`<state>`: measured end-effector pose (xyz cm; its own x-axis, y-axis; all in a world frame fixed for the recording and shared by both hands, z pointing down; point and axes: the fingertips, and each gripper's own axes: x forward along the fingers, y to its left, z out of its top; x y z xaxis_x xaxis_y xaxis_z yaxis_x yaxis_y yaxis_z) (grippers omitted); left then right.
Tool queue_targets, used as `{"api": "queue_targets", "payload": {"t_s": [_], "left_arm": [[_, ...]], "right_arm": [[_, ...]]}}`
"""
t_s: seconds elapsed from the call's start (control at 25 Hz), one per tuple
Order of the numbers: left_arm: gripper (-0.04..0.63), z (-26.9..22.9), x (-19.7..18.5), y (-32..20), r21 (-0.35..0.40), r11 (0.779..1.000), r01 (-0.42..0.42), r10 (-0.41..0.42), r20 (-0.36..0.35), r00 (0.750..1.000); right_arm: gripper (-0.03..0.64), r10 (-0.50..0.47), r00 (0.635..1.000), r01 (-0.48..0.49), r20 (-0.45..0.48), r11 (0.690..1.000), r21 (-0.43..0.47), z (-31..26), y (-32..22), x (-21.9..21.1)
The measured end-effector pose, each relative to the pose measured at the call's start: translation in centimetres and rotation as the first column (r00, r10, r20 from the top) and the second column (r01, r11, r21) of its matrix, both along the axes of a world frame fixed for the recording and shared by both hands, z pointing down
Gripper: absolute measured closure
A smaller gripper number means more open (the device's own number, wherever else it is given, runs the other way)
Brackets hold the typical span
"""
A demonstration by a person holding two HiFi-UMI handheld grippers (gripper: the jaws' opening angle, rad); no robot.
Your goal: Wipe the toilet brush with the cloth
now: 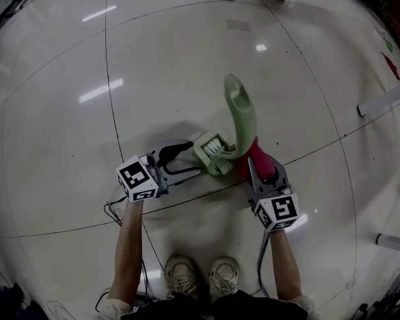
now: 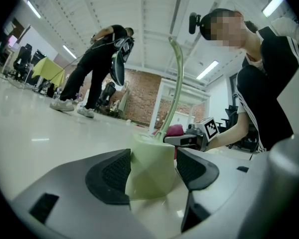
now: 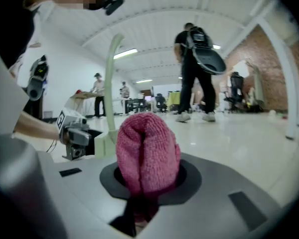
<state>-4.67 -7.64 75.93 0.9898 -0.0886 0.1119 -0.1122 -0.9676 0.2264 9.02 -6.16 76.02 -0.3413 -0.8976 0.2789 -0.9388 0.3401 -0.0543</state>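
The brush [image 1: 241,115] is stood on the floor [image 1: 67,112], its chunky green base clamped between the left gripper's [image 2: 153,171] jaws. A folded pink cloth [image 3: 147,143] is pinched tight in the right gripper [image 3: 148,177], with the handle seen just to its left.

One green toilet brush [image 1: 240,112], one pink cloth [image 1: 260,153], two grippers, namely the left gripper [image 1: 192,160] and the right gripper [image 1: 259,172], and two pairs of shoes [image 1: 183,275].

Left tongs [image 1: 195,159] clamped — right tongs [image 1: 264,171] clamped too.
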Motion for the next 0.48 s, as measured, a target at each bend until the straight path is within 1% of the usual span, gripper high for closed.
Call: {"api": "queue_targets", "payload": {"t_s": [0.04,0.08,0.12,0.16,0.2,0.24,0.36,0.48], "left_arm": [[0.307,0.0,0.0,0.0,-0.008,1.000,0.005,-0.005,-0.004,1.000],[0.307,-0.1,0.0,0.0,-0.014,1.000,0.008,-0.008,-0.008,1.000],[0.307,-0.1,0.0,-0.1,-0.017,1.000,0.011,-0.011,-0.010,1.000],[0.307,-0.1,-0.1,-0.1,-0.018,1.000,0.013,-0.013,-0.011,1.000],[0.307,-0.1,-0.1,-0.1,-0.018,1.000,0.015,-0.015,-0.012,1.000],[0.307,-0.1,0.0,-0.1,-0.019,1.000,0.017,-0.017,-0.013,1.000],[0.307,-0.1,0.1,0.1,-0.021,1.000,0.015,-0.015,-0.012,1.000],[0.307,-0.1,0.0,0.4,-0.023,1.000,0.009,-0.009,-0.005,1.000]], "right_arm": [[0.548,0.043,0.999,-0.043,0.008,0.998,-0.050,0.8,0.6,1.0],[0.548,0.050,0.998,-0.054,-0.032,0.992,-0.118,2.2,1.3,1.5],[0.548,0.024,0.994,-0.044,-0.106,0.981,-0.189,3.8,1.9,1.5],[0.548,-0.023,0.982,-0.025,-0.187,0.968,-0.251,5.3,2.5,1.1],[0.548,-0.072,0.964,-0.006,-0.254,0.956,-0.292,6.4,2.9,0.4],[0.548,-0.116,0.944,0.015,-0.308,0.950,-0.312,7.1,3.1,-0.4],[0.548,-0.215,0.873,0.077,-0.438,0.947,-0.312,7.6,3.0,-2.5],[0.548,-0.277,0.799,0.116,-0.534,0.942,-0.315,8.0,3.3,-3.7]]}}
